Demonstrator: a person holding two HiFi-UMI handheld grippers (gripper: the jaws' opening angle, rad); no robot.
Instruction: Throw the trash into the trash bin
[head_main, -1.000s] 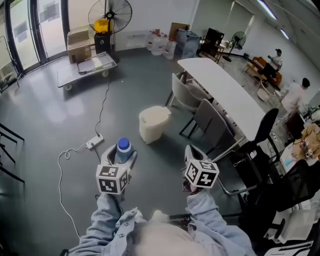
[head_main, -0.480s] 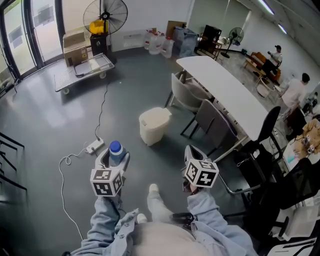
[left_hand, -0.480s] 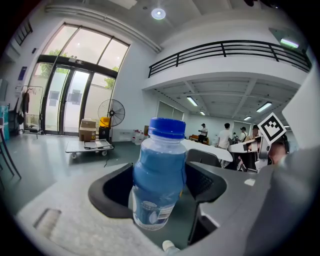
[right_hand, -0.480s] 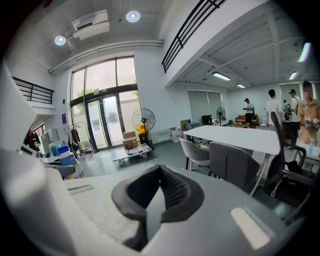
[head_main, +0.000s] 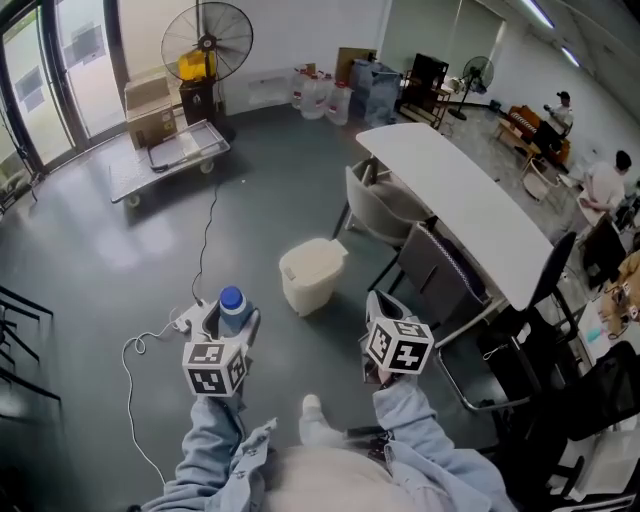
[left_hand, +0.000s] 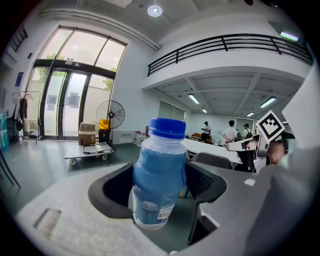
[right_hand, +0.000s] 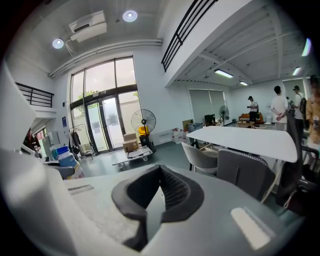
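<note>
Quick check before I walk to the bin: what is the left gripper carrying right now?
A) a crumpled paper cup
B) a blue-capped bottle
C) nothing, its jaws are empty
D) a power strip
B: in the left gripper view, the left gripper is shut on the blue-capped bottle, which stands upright between its jaws.

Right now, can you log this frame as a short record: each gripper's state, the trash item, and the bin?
left gripper: shut on the blue bottle
right gripper: shut, nothing between its jaws
blue bottle: upright, blue cap on
trash bin: ahead of both grippers, lid down
task state: bottle not yet in the bin
</note>
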